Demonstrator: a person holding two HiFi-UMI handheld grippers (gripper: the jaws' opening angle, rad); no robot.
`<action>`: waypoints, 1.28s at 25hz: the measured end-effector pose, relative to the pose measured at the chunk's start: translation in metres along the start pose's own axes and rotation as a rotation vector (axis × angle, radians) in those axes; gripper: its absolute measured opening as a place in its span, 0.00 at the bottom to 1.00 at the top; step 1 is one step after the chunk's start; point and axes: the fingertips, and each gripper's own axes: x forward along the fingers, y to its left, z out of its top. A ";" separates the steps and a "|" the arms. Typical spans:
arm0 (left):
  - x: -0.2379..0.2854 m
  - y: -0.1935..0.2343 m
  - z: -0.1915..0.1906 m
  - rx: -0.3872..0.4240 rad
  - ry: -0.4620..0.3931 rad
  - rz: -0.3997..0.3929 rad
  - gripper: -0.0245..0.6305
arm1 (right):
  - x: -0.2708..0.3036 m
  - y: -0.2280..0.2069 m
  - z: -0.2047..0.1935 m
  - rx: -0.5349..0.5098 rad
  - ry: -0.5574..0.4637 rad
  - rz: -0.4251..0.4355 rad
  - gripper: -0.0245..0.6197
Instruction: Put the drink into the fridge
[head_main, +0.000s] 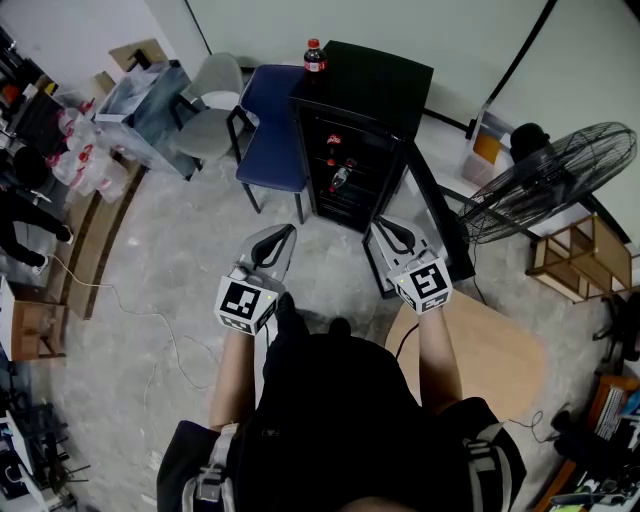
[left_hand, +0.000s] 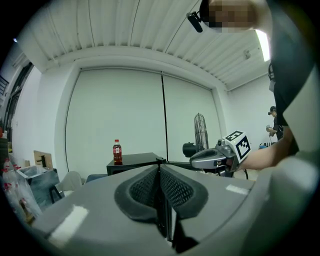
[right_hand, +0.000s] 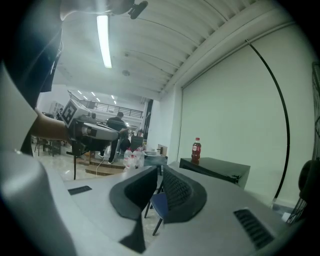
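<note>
The cola bottle (head_main: 314, 55), red-capped with a red label, stands upright on the top of the black mini fridge (head_main: 372, 82), at that top's left rear corner, in the upper middle of the head view. Neither tool touches it. In both gripper views it shows small and far off, upright on the fridge's top.

The fridge door (head_main: 438, 212) stands swung open, running down toward the lower right of the frame. Inside, on the shelves, a few bottles (head_main: 337, 170) can be made out, some lying down; what they are cannot be told.

Just left of the fridge stands a blue chair (head_main: 272, 125), and left of that a pale grey chair (head_main: 212, 105). A black floor fan (head_main: 550, 180) stands at the right, well apart from the fridge.

Below the fridge in the head view, the person holds both tools over the mottled grey floor (head_main: 170, 270), pointing toward the open fridge and short of it. The left tool (head_main: 283, 236) has its jaws closed together with nothing between them. The right tool (head_main: 388, 230) has its jaws a narrow gap apart and is empty; only the blue chair shows through the gap.
</note>
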 end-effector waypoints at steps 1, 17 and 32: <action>0.000 0.000 -0.001 0.002 0.000 0.001 0.06 | 0.001 0.000 -0.001 -0.003 0.003 0.003 0.10; -0.008 -0.008 0.010 0.000 -0.036 -0.020 0.33 | 0.001 0.012 0.002 -0.022 -0.013 0.033 0.41; -0.021 -0.005 0.005 -0.007 -0.018 0.027 0.36 | 0.007 0.018 0.004 -0.013 -0.029 0.063 0.47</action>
